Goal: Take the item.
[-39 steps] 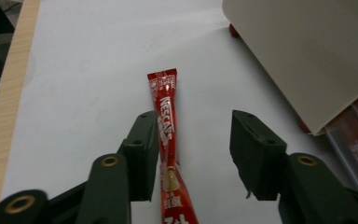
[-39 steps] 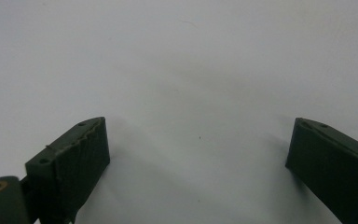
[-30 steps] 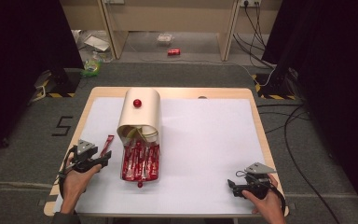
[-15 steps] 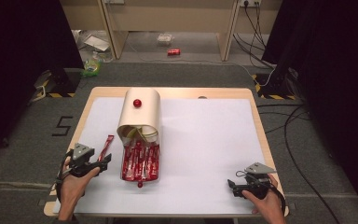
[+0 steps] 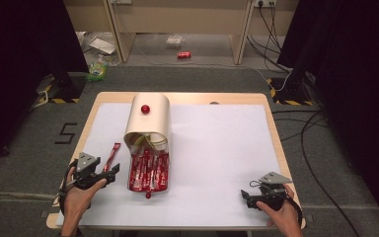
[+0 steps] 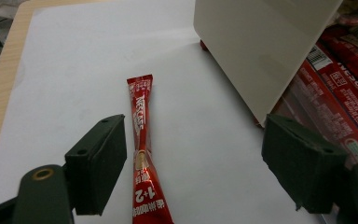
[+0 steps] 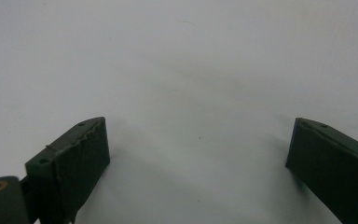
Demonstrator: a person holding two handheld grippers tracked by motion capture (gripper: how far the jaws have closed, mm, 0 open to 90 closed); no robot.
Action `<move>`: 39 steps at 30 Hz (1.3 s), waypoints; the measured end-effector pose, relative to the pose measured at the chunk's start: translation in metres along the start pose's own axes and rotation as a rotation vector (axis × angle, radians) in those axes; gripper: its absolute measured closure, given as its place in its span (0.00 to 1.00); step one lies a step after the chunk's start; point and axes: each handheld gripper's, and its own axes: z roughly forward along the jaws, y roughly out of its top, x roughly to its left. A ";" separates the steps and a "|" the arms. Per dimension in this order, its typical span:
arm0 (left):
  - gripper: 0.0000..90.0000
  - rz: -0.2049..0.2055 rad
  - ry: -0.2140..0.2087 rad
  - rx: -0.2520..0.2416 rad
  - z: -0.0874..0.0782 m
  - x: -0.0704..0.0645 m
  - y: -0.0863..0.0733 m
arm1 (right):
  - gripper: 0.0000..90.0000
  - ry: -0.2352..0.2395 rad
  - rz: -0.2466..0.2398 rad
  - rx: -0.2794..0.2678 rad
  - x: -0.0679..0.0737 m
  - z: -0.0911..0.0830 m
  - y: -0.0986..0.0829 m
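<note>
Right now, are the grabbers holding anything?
No, nothing is held. The left gripper is open, with the loose red sachet lying flat between its jaws. The right gripper is open over the bare white sheet.

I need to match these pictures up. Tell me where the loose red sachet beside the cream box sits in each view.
High view: the loose red sachet lies on the white sheet, left of the cream box, just ahead of the left claw.
Left gripper view: lower centre, running up between the open jaws.
Right gripper view: not in it.
Shared landmark: the cream box, upper right in the left gripper view.
</note>
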 end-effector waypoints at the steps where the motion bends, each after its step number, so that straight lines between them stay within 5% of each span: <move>1: 0.24 0.000 -0.003 -0.001 -0.001 0.000 -0.001 | 0.07 0.001 0.001 -0.001 0.000 0.000 0.000; 39: 0.25 0.001 -0.036 -0.025 -0.025 -0.009 -0.015 | 0.07 0.002 0.003 0.000 0.000 0.000 0.000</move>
